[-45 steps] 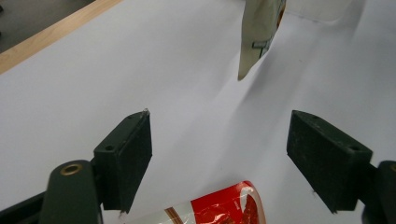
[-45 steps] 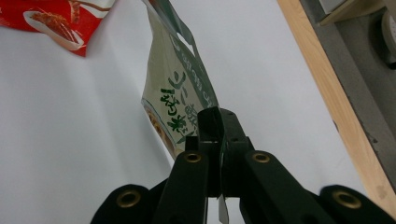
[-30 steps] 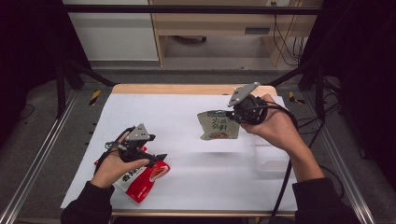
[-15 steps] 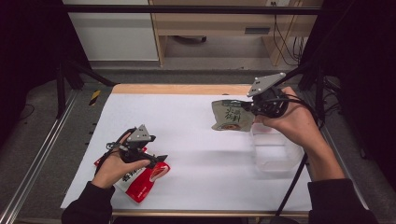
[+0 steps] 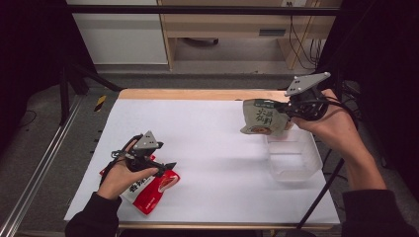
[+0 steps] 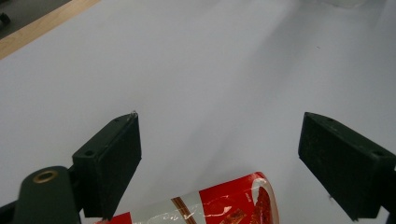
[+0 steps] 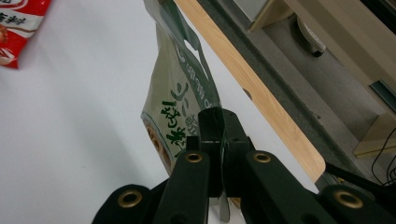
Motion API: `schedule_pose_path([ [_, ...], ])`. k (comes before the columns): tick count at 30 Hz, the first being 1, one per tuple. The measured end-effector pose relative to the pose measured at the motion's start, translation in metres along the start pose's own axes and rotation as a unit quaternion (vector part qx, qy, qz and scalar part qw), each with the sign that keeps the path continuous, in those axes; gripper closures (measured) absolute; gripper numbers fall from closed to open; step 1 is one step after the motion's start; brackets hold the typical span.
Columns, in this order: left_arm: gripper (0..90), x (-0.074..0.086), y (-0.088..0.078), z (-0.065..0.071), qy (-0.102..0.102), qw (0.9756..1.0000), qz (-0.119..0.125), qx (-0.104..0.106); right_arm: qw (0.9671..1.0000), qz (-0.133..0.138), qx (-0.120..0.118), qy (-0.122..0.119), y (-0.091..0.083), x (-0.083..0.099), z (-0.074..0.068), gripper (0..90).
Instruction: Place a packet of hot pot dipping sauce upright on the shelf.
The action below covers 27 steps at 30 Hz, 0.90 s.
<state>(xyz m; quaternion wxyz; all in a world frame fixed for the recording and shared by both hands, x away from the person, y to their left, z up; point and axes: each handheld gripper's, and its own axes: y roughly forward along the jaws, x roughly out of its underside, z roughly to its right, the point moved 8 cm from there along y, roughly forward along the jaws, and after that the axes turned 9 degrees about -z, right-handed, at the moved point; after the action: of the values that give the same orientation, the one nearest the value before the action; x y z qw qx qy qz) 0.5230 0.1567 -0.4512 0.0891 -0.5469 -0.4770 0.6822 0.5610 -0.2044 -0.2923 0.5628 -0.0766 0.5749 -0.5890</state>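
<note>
High view: right tongs [image 5: 289, 111] clamp the green pouch [image 5: 262, 117] in the air above the clear tub's [image 5: 292, 158] far edge; left tongs [image 5: 165, 165] rest on the red packet [image 5: 148, 188].
Left gripper view: tongs spread wide, nothing between, red packet below on the white counter [image 6: 210, 70].
Right gripper view: tongs closed on the green pouch's edge.

A: What does the green pouch [image 5: 262, 117] look like?
B: A flat olive-green packet with dark lettering (a round picture near its lower edge), hanging upright above the table, over the far rim of the clear tub [image 5: 292, 159].
A: And the red packet [image 5: 150, 186]?
B: Lying flat near the table's front-left corner.
</note>
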Motion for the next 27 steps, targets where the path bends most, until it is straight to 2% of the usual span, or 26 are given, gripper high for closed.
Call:
schedule_pose_path([
  [6,13.2,0.005,-0.001,-0.003,-0.004,1.0000,-0.001,-0.001,1.0000,-0.002,0.000,0.010,0.005,0.020,0.016,90.0],
  [13,13.0,0.015,0.008,-0.009,-0.018,0.9998,-0.009,-0.006,0.9999,-0.003,0.000,0.015,0.012,0.049,0.038,90.0],
  [17,12.6,0.017,0.010,-0.009,-0.017,0.9997,-0.013,-0.010,0.9999,-0.005,-0.001,0.010,0.016,0.061,0.047,90.0],
  [23,12.3,0.018,0.012,-0.009,-0.020,0.9997,-0.015,-0.010,0.9999,-0.004,-0.007,0.010,0.024,0.071,0.056,90.0],
  [27,11.1,0.019,0.012,-0.011,-0.026,0.9995,-0.012,-0.010,0.9997,-0.015,-0.012,0.015,0.034,0.078,0.058,90.0],
])
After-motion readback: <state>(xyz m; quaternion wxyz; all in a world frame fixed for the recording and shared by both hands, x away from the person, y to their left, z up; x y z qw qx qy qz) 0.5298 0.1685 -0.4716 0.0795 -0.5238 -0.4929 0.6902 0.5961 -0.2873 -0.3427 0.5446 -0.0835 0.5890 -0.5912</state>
